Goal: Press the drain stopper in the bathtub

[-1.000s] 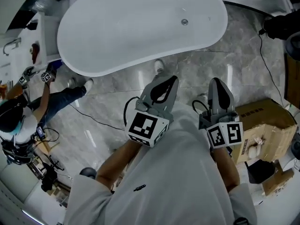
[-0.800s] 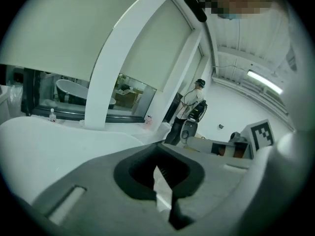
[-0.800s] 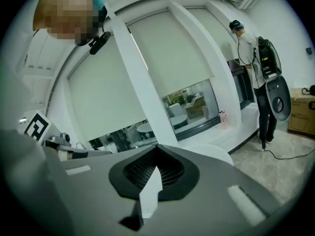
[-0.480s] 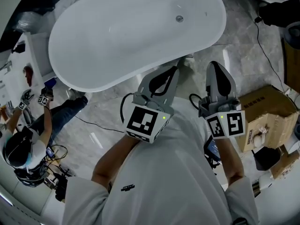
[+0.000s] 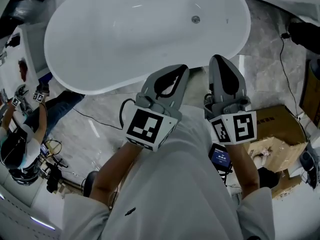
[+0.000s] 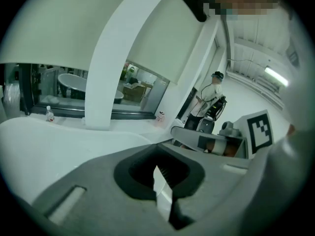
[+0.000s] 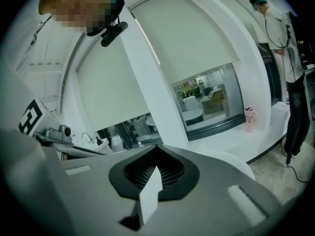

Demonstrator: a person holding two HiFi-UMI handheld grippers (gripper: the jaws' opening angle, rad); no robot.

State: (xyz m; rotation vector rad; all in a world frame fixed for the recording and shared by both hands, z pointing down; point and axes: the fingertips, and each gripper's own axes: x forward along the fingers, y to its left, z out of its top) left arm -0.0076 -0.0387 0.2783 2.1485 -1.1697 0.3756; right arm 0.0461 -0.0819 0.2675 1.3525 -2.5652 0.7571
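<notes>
The white oval bathtub (image 5: 100, 59) fills the top of the head view, and its small round metal drain stopper (image 5: 195, 19) sits on the tub floor toward the right end. My left gripper (image 5: 176, 73) and right gripper (image 5: 221, 64) are held side by side over the tub's near rim, both pointing forward and well short of the stopper. Both are shut with nothing between the jaws. In the left gripper view the left gripper (image 6: 162, 193) shows closed jaws above the tub rim (image 6: 59, 141). The right gripper (image 7: 147, 193) is closed too. Neither gripper view shows the stopper.
A marble floor (image 5: 100, 119) with a black cable (image 5: 95, 119) lies below the tub. An open cardboard box (image 5: 275, 134) stands at the right. Another person (image 5: 22, 139) with grippers is at the far left. A dark object (image 5: 305, 34) sits at the upper right.
The tub has come closer in the head view. Both grippers have moved forward from over the floor to over the tub's near rim. They stay shut.
</notes>
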